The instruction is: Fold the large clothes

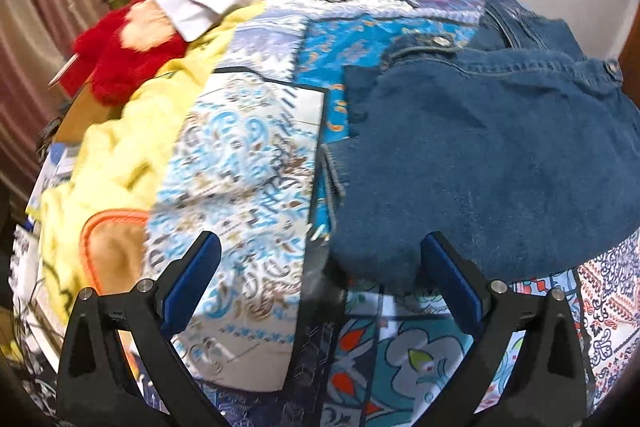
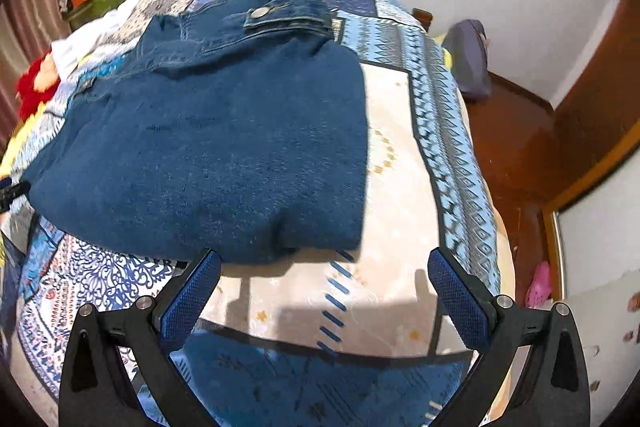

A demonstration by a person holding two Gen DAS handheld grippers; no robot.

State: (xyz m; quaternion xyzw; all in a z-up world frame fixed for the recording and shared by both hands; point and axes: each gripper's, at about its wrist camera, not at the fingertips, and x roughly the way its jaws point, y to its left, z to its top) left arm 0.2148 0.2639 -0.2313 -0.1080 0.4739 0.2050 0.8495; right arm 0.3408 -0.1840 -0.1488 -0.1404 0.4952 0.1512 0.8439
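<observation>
Both grippers gape, empty: left gripper [image 1: 320, 279] hovers at the folded denim garment's [image 2: 208, 147] near-left corner; right gripper [image 2: 324, 291] hangs short of its near-right edge; garment lies on the patchwork bedspread [image 2: 400, 167], ahead of both.

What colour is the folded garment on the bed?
Dark blue denim with metal buttons, clearest in the right wrist view.

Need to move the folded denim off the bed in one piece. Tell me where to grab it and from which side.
Grip the near folded edge of the denim garment, best with both open grippers, right and left, coming in low from the near side. That edge is thick and straight, while the far end carries loose cuffs and buttons that would likely unfold.
</observation>
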